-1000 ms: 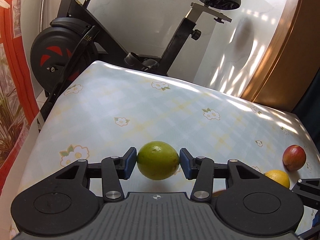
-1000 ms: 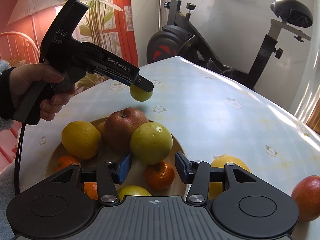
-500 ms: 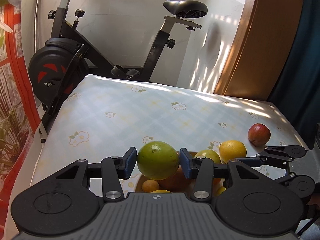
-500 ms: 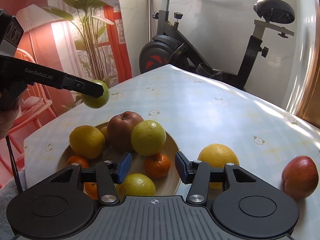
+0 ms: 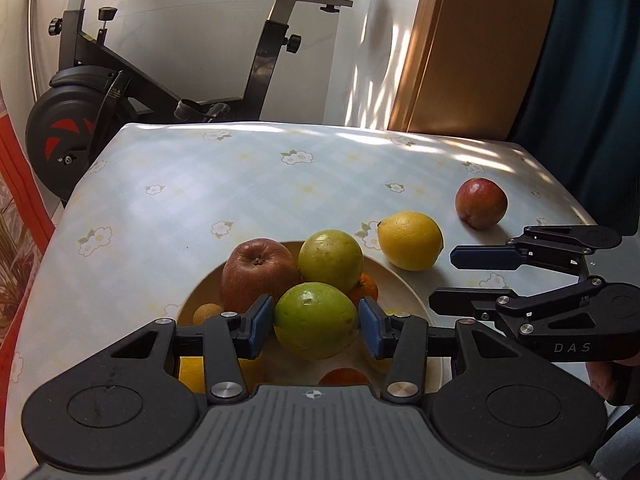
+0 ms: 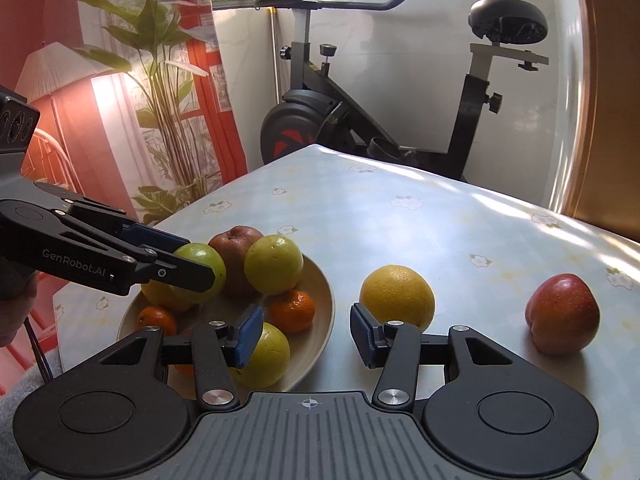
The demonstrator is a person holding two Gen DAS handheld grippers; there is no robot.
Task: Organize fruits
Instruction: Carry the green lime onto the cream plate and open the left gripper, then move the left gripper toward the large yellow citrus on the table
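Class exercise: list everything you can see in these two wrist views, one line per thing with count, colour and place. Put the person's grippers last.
Bowl: one, cream, on the table's near left.
Fruit in bowl: a brownish-red apple, a yellow-green fruit, several small oranges, others partly hidden.
Green fruit: one, held above the bowl.
Yellow citrus: one, on the table right of the bowl.
Red apple: one, on the table, far right.
Table: one, pale floral cloth.
Exercise bike: one, black, behind the table.
Left gripper: shut on the green fruit.
Right gripper: open, empty.
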